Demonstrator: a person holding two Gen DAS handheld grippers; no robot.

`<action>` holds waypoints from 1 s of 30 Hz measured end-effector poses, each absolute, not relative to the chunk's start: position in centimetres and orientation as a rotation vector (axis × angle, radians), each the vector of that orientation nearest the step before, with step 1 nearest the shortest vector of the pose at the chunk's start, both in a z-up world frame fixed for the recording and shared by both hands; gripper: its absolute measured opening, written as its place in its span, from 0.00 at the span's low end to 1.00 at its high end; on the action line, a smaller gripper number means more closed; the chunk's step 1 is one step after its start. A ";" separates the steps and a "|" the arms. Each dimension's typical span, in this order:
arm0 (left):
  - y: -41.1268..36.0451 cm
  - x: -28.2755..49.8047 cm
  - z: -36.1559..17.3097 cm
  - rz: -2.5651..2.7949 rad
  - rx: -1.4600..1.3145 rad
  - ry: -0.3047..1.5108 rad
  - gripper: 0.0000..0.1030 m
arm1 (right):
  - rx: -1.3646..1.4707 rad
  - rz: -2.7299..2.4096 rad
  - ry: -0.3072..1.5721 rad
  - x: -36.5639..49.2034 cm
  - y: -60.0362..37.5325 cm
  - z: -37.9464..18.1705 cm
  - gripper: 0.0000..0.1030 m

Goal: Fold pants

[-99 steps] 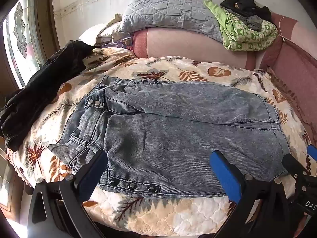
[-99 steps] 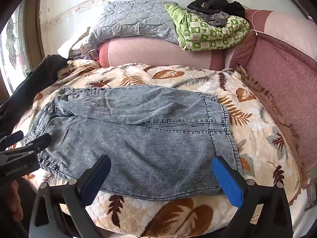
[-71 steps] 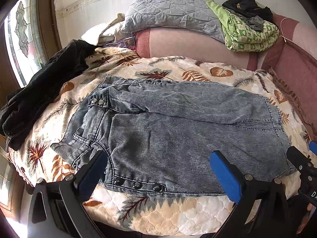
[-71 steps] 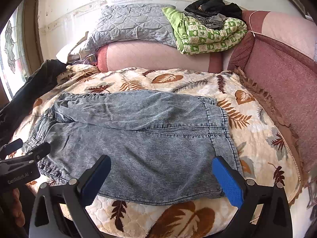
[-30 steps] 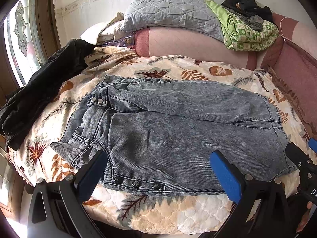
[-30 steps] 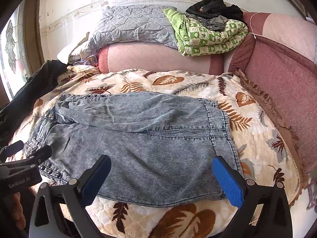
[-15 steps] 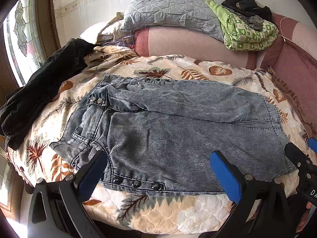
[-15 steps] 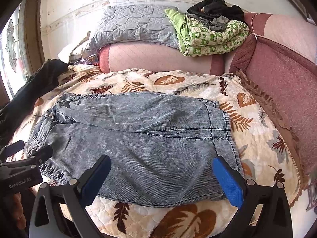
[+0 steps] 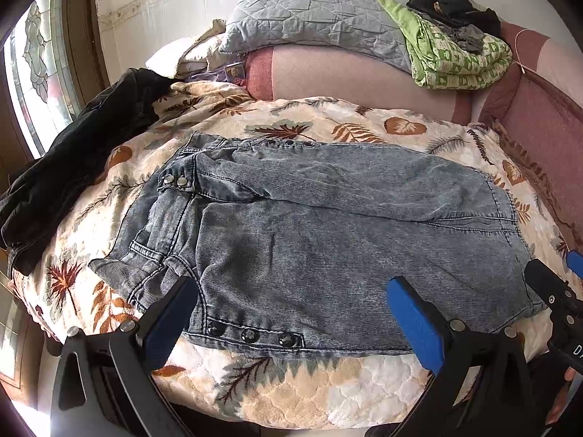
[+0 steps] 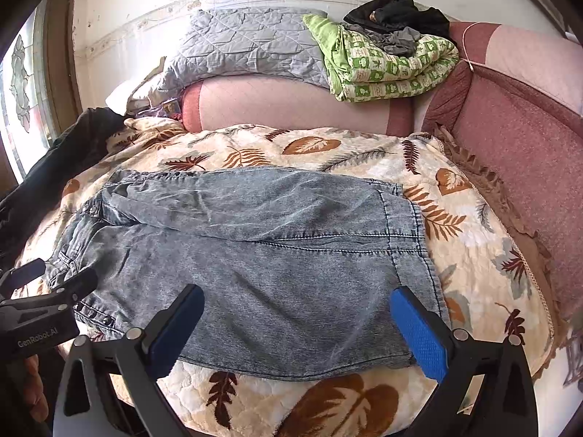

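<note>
Lying flat across the middle of both frames, your grey denim pants (image 9: 328, 225) rest on the leaf-print bedspread (image 9: 298, 375), waistband at left. Your left gripper (image 9: 291, 313) and right gripper (image 10: 297, 322) hover at the lower edge, fingers spread wide, holding nothing. A black garment (image 9: 73, 167) lies at upper left.

Denim pants (image 9: 328, 225): acid-washed grey-blue, darker stitch lines, dark metal snaps along the leg edge, two silver snaps at the waistband.
Quilted bedspread (image 9: 309, 375): cream ground, leaf print in rust, brown and grey-green.
Jacket (image 9: 73, 160) at the bedspread's left edge: black.
Headboard (image 10: 291, 105): pale pink with dusty-rose panels.
Quilt (image 10: 251, 43) on the headboard: grey, stitched in hexagons.
Blanket (image 10: 386, 65): lime green, white check with green motifs.
Left gripper (image 9: 291, 313), right gripper (image 10: 297, 320): black frames, blue finger pads.
</note>
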State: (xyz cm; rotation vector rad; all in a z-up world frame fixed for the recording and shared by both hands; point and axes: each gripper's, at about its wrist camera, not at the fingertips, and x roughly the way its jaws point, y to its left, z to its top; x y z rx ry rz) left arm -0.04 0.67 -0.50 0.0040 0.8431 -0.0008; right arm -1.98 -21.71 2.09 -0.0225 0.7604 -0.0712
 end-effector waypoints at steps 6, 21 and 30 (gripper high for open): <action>3.2 1.0 -1.8 -0.165 -0.155 0.921 1.00 | 0.120 0.021 0.844 -1.6 -24.4 0.9 1.00; 11.3 12.9 0.7 -0.099 -0.149 0.897 1.00 | 0.576 0.004 0.980 13.2 -42.5 0.2 1.00; 16.9 21.9 -2.6 -0.018 -0.176 0.997 1.00 | 0.551 -0.049 1.101 24.5 -46.3 -3.6 0.65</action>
